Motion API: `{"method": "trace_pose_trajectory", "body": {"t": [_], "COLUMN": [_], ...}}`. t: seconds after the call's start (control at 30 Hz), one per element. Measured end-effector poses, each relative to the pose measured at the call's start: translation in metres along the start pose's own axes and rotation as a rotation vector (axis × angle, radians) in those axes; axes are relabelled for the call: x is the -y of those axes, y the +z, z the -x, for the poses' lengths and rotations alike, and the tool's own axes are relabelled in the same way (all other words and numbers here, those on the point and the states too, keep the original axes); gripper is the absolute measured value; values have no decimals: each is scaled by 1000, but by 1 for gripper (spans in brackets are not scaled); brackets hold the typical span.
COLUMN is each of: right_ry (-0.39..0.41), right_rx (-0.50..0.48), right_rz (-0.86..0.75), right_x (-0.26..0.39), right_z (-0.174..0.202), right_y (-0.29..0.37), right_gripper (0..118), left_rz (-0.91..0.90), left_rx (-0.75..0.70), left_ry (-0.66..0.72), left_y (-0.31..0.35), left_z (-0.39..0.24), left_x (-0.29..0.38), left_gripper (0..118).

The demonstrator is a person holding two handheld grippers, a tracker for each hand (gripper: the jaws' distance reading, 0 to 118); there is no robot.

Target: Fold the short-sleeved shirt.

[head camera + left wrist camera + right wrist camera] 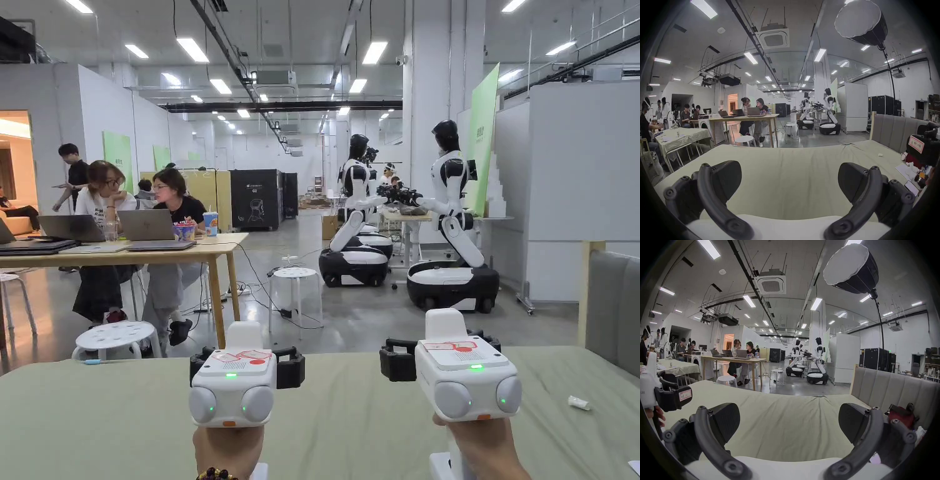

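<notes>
Both tools hang just above the green bed (350, 431). The left tool (790, 183) is wide and holds nothing. So is the right tool (789, 423). I cannot see the shirt anywhere. Folding has not started; finding the shirt probably comes next.

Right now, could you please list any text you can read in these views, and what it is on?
Nothing is legible.
Left sticker, on the left gripper: blurred.
Right sticker, on the right gripper: blurred.
Green banner: marks too small.
</notes>
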State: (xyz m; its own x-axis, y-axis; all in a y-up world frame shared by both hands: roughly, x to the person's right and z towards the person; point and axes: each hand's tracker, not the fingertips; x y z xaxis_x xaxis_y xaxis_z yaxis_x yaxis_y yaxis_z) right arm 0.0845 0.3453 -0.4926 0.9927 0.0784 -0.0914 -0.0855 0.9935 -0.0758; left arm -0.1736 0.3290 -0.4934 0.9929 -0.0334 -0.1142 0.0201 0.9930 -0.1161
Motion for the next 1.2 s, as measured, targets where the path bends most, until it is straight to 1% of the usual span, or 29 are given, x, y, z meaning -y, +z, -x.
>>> {"method": "trace_pose_trajectory", "body": {"t": [0.27, 0.57, 0.73, 0.83, 1.07, 1.1, 1.17, 1.2], "right_ry": [2, 24, 3, -10, 14, -4, -81, -114], "right_rx": [21, 23, 39, 53, 42, 30, -8, -4], "right_rz": [-4, -11, -7, -6, -4, 1, 40, 56], "right_x": [-2, 0, 4, 4, 5, 4, 1, -1], "right_z": [-2, -5, -11, -8, -5, -6, -7, -8], "right_y": [2, -3, -12, -8, -5, -4, -5, -6], "right_gripper": [118, 118, 118, 118, 118, 118, 118, 118], "left_rz": [-12, -1, 4, 1, -3, 3, 3, 3], "left_rx": [8, 5, 4, 4, -4, -6, -8, -8], "left_ry": [-10, -13, -7, -10, -5, -4, -4, -4], "left_y": [-5, -1, -2, -2, 4, 4, 1, 1], "left_z": [0, -3, 0, 1, 4, 5, 5, 5], "left_x": [-2, 0, 0, -1, -6, -6, -3, -3], "left_gripper": [118, 118, 118, 118, 118, 118, 118, 118]}}
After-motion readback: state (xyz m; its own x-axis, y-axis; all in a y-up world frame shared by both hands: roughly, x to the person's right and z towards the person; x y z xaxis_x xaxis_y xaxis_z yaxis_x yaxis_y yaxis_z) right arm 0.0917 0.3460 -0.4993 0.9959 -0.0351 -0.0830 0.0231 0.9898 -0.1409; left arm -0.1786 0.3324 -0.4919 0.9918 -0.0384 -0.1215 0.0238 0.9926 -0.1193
